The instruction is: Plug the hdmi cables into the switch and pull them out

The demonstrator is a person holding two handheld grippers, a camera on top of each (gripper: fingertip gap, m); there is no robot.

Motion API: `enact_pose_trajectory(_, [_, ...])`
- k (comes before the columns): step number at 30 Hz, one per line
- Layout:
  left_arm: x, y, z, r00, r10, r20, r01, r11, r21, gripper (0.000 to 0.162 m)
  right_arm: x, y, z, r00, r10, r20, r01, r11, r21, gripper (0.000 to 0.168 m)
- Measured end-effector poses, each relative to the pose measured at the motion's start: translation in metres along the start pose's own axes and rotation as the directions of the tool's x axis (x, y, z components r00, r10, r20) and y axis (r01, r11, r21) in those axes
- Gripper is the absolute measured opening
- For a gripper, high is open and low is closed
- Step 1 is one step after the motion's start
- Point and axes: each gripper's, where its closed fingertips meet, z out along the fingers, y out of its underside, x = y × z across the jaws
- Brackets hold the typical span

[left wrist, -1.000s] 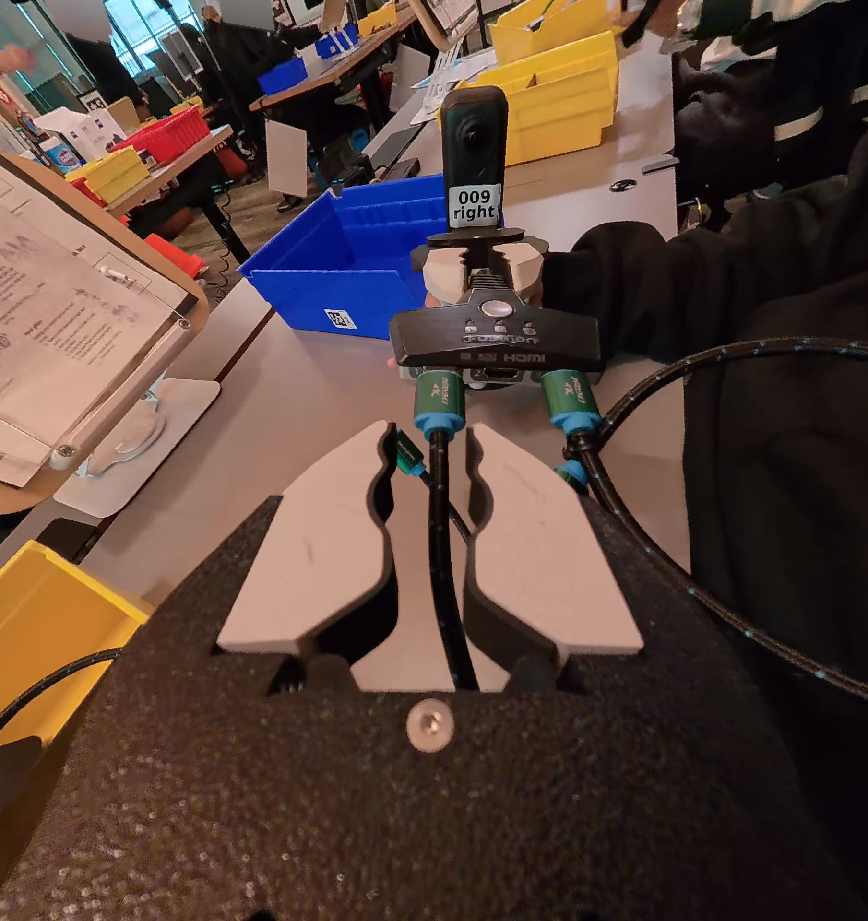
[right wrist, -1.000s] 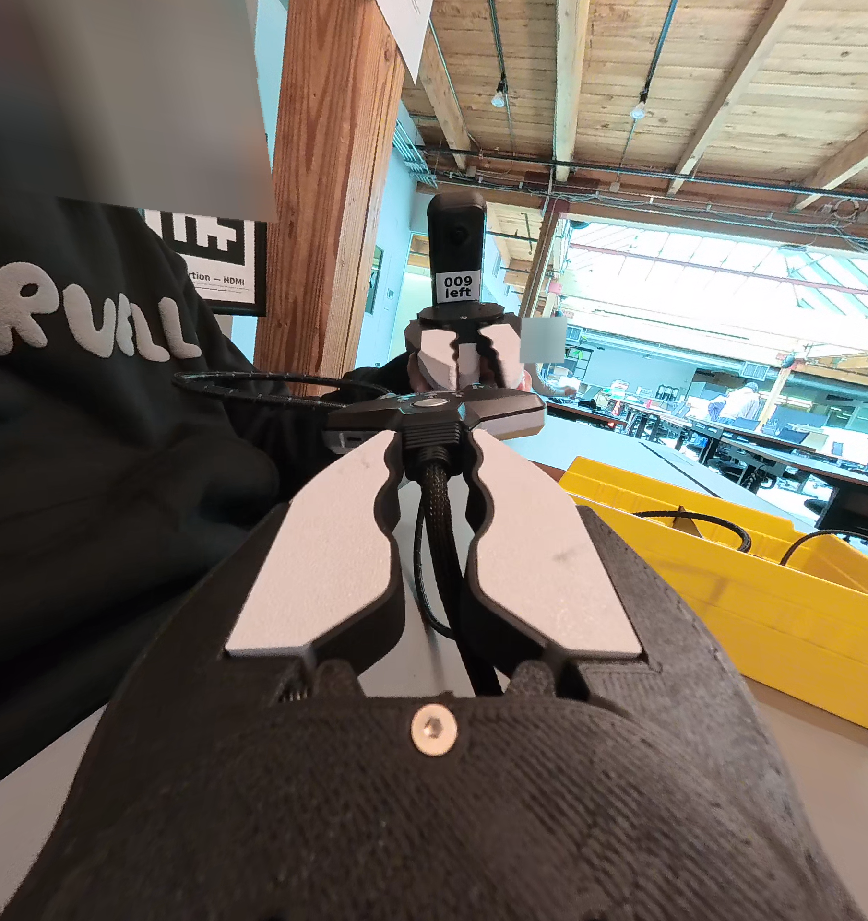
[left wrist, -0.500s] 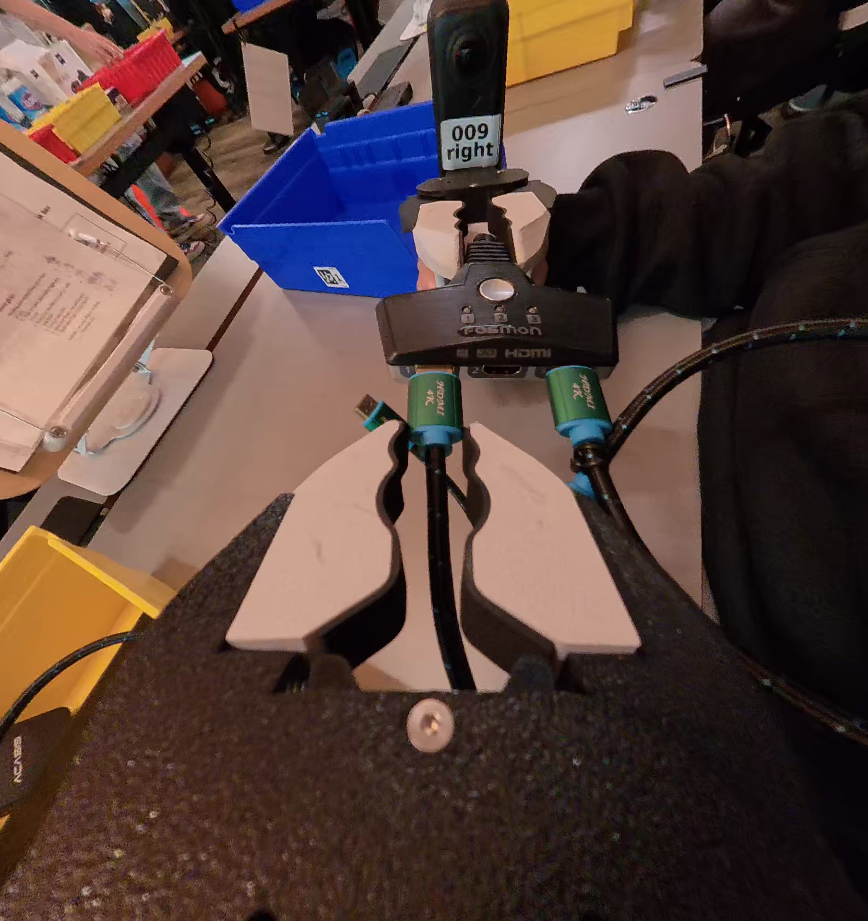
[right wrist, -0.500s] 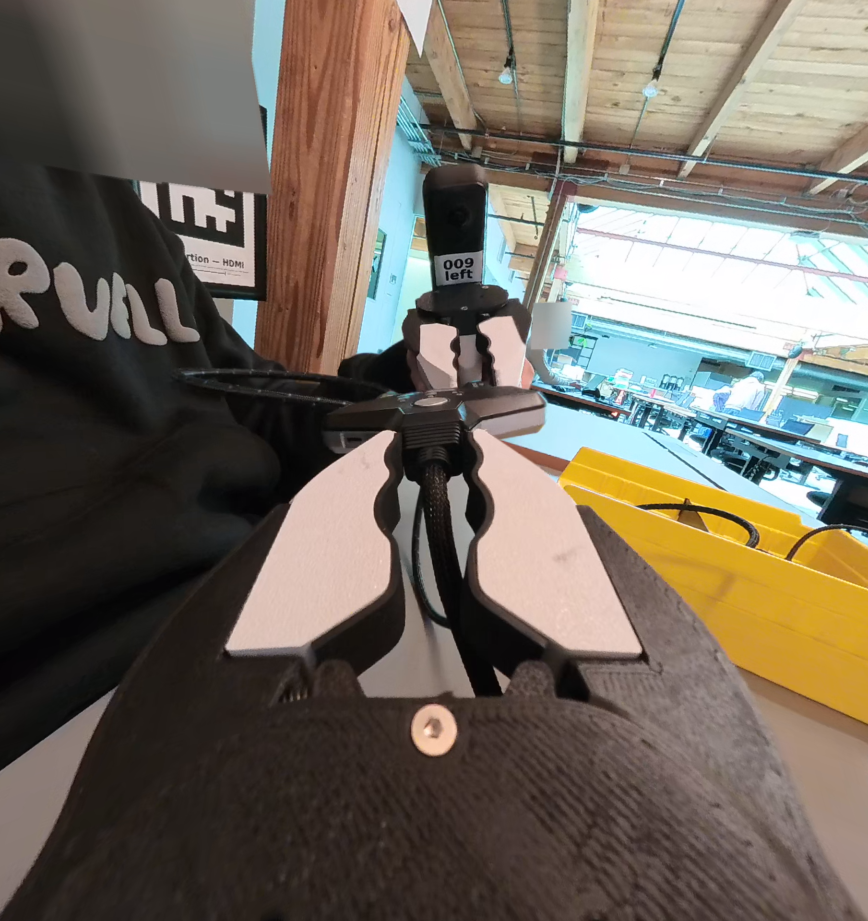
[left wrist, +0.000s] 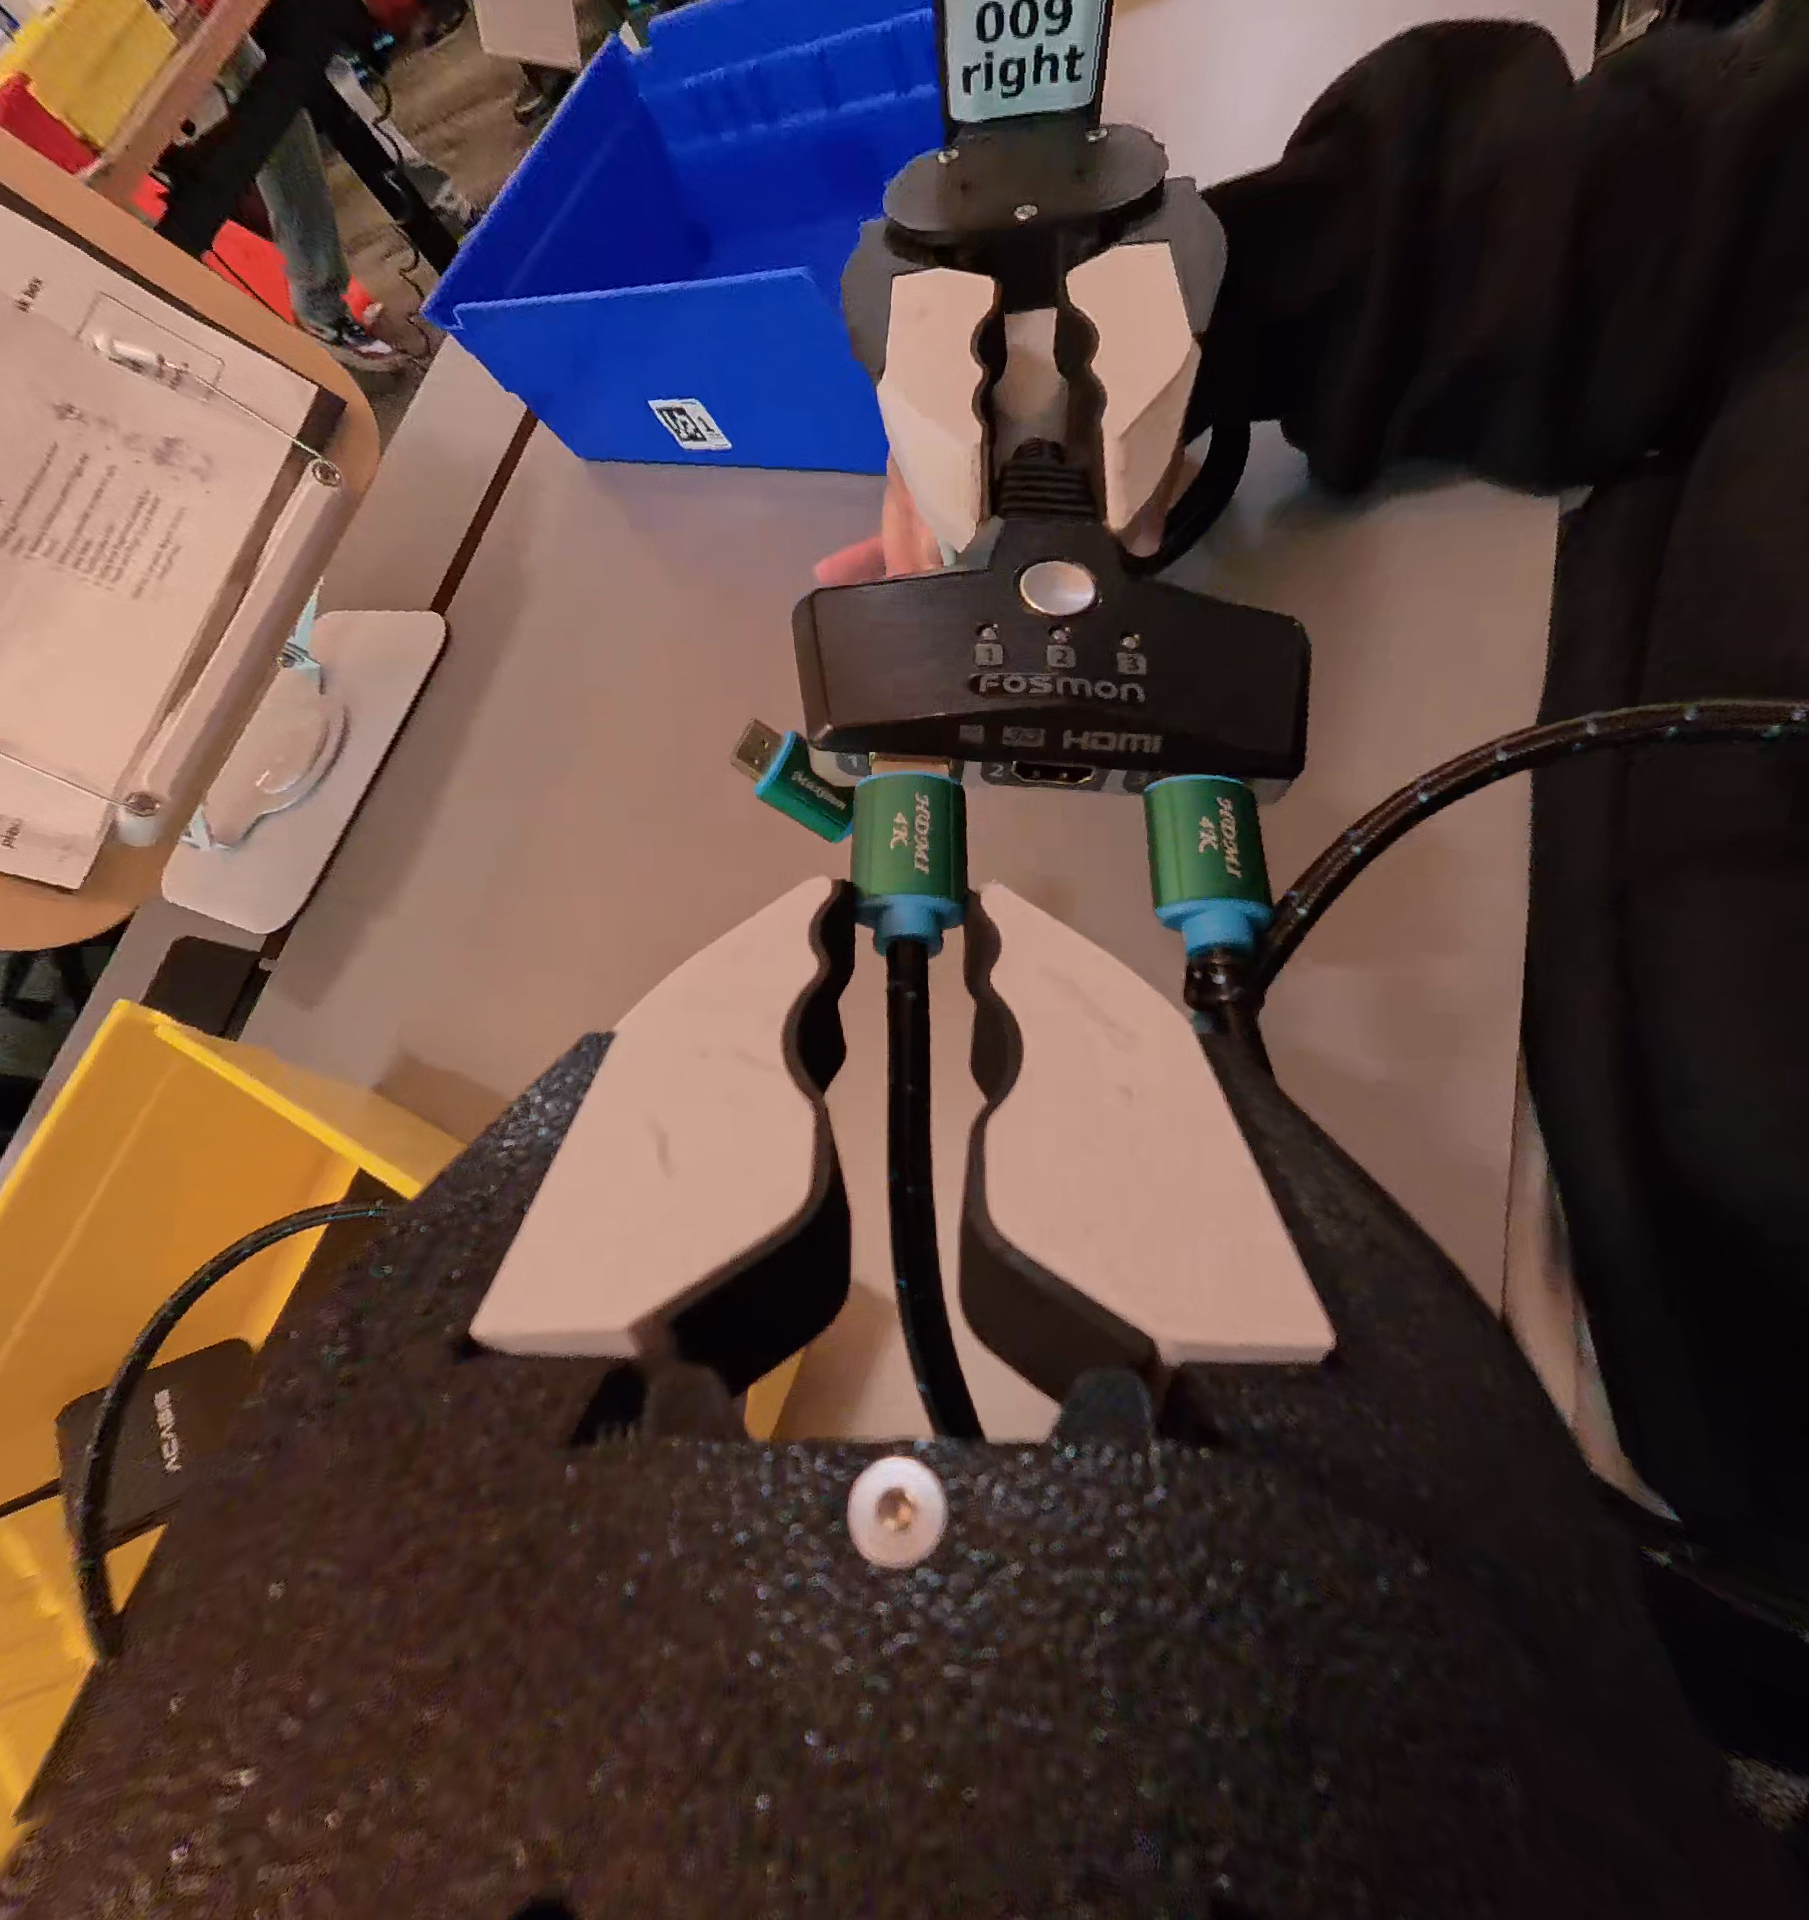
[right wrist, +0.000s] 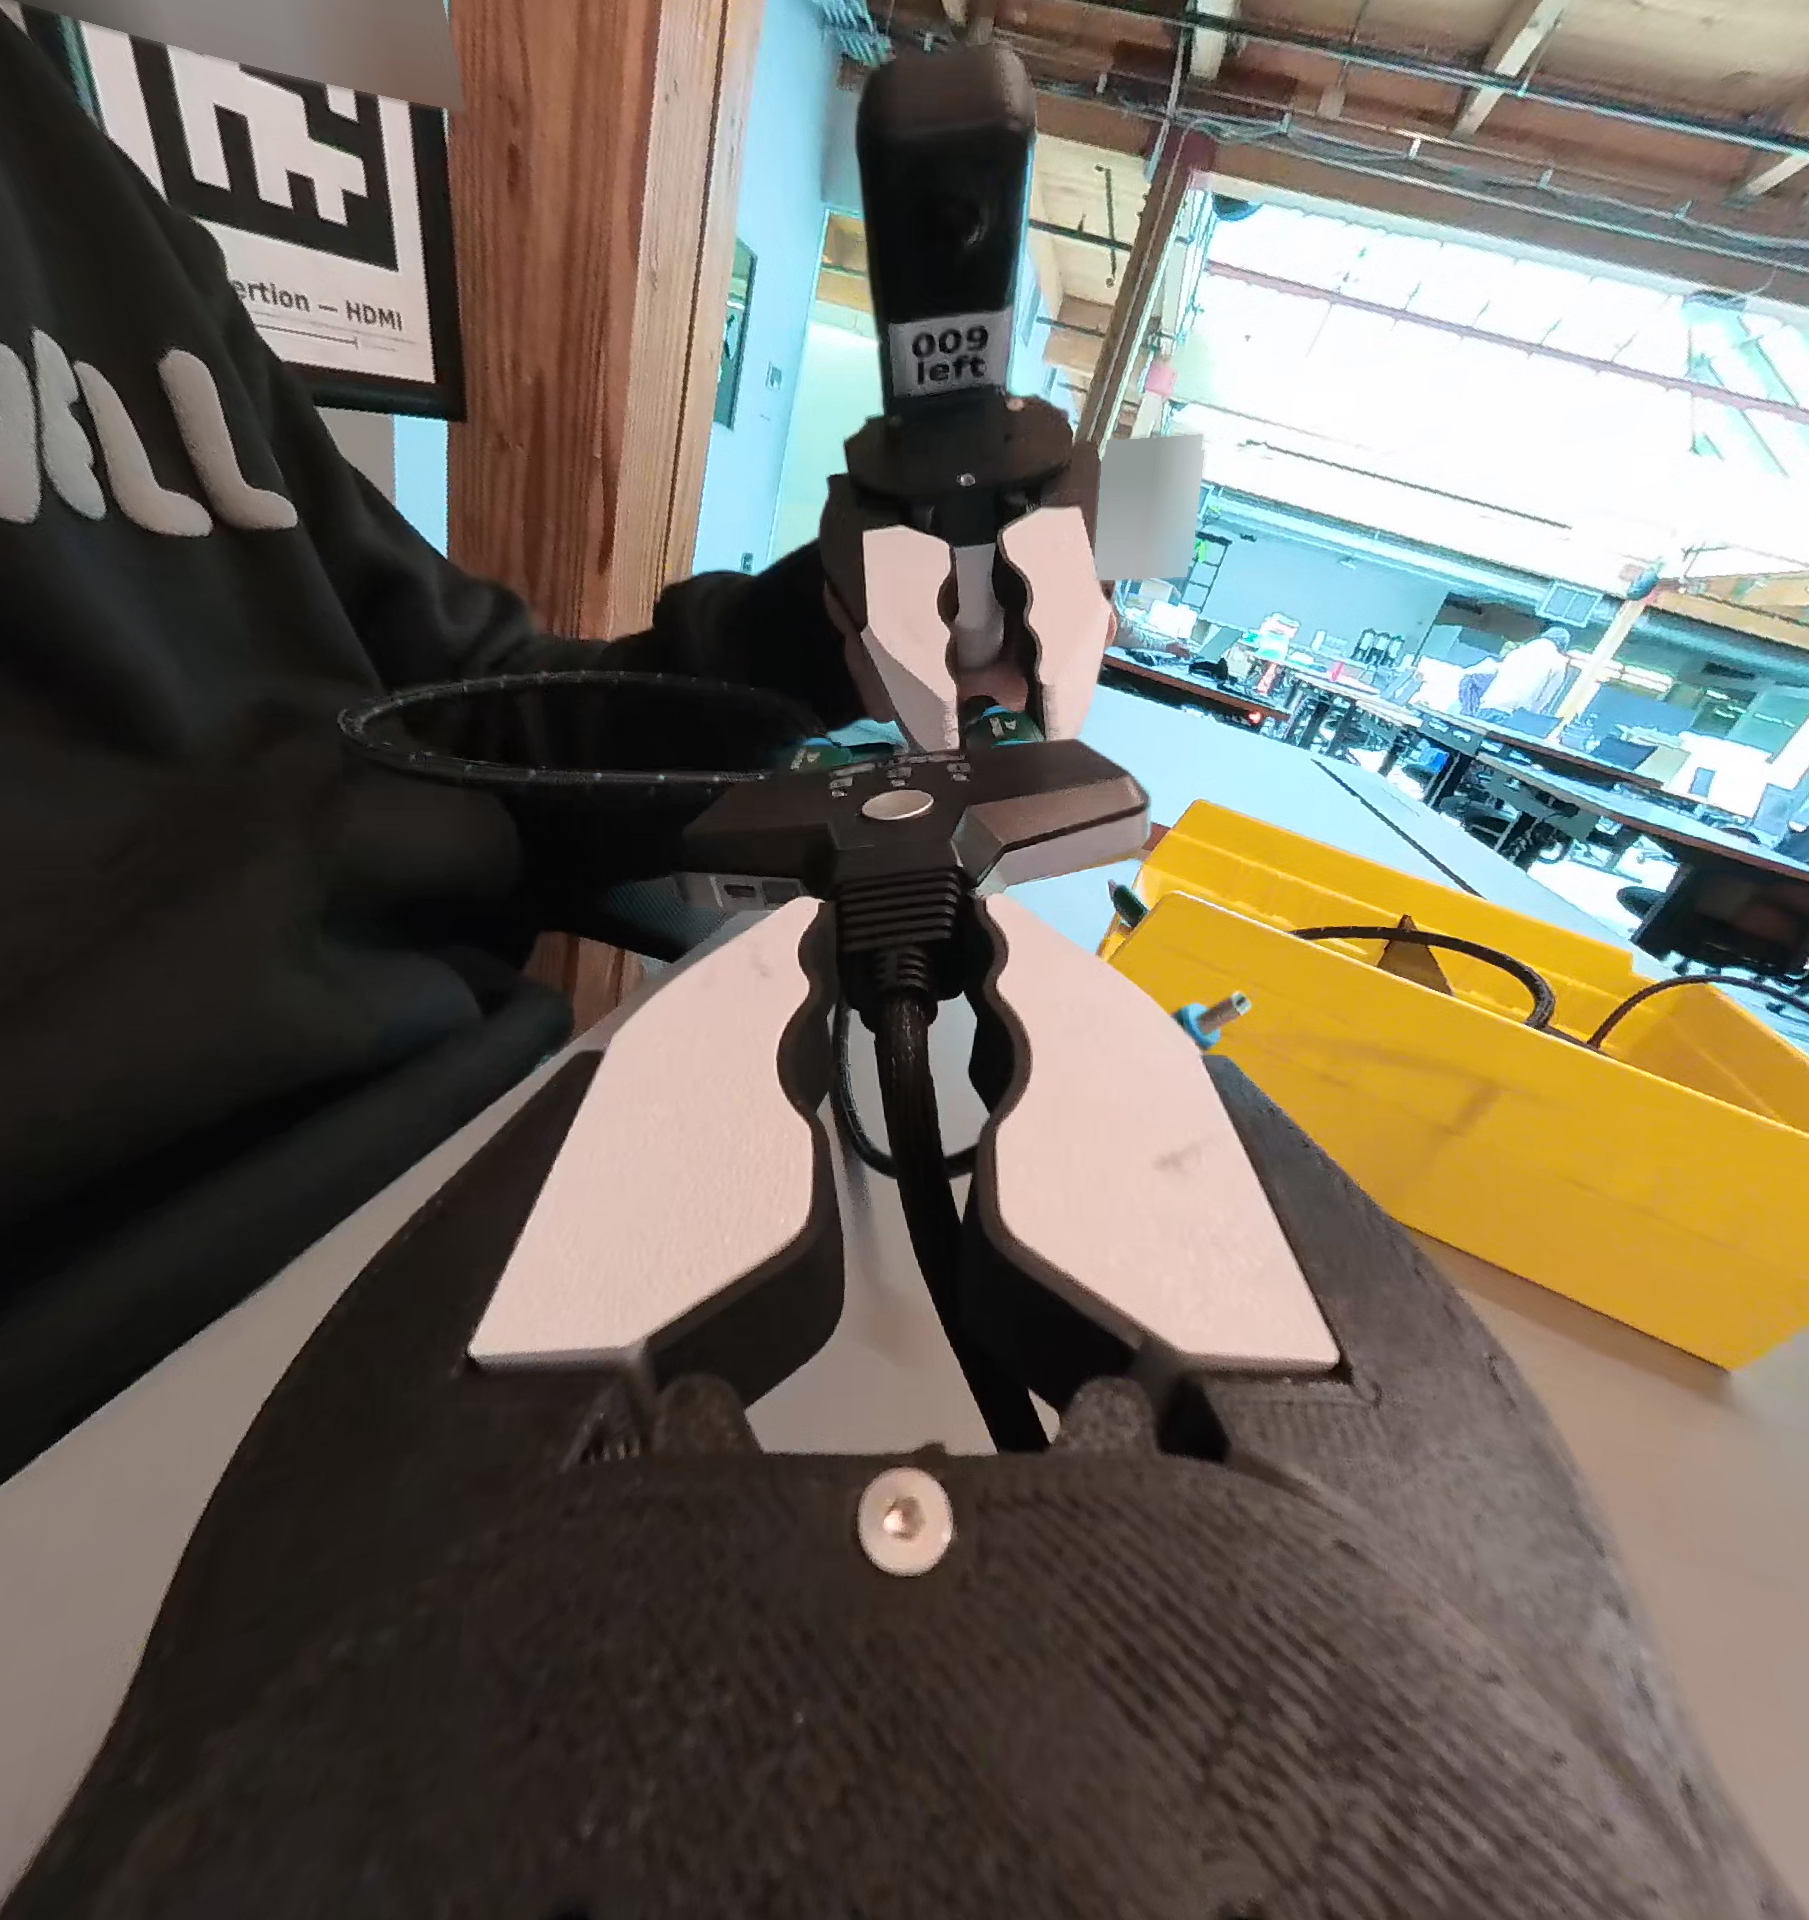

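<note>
The black HDMI switch (left wrist: 1051,665) is held above the grey table (left wrist: 588,707). My right gripper (left wrist: 1035,499) is shut on the ribbed cable boot (right wrist: 900,914) at its back. Two green HDMI plugs sit in the outer ports: the left plug (left wrist: 905,836) and the right plug (left wrist: 1206,842). The middle port (left wrist: 1056,774) is empty. My left gripper (left wrist: 905,914) is shut on the left plug's blue collar, with its black cable (left wrist: 915,1143) running back between the fingers. A sliver of metal shows between that plug and the switch. A loose teal plug (left wrist: 796,784) lies under the switch's left corner.
A blue bin (left wrist: 671,343) stands behind the switch. A yellow bin (left wrist: 100,1247) with a black device is at the near left, and shows in the right wrist view (right wrist: 1502,1143). A document stand (left wrist: 100,520) is at the left. The person's black sleeve (left wrist: 1502,260) and looping cable (left wrist: 1451,769) fill the right.
The two grippers and the switch have come closer together, and both views have tilted down toward the table. Both grips are unchanged.
</note>
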Motion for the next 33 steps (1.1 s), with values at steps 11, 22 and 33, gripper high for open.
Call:
enact_pose_trajectory(11, [0.004, -0.001, 0.003, 0.999, 0.008, -0.035, -0.007, 1.0, 0.02, 0.02, -0.003, 0.0, 0.001, 1.0, 0.0, 0.014, 0.0, 1.0, 0.008, 0.023])
enact_pose_trajectory(22, [-0.035, -0.039, -0.038, 0.944, 0.048, 0.327, -0.115, 0.975, 0.189, 0.047, 0.008, -0.037, 0.001, 0.986, -0.14, -0.089, 0.149, 0.984, 0.095, 0.023])
enact_pose_trajectory(33, [-0.075, -0.028, -0.121, 0.83, -0.203, 0.519, -0.025, 0.917, 0.399, 0.037, 0.071, -0.167, -0.089, 0.729, -0.433, -0.53, 0.481, 0.875, -0.055, 0.022])
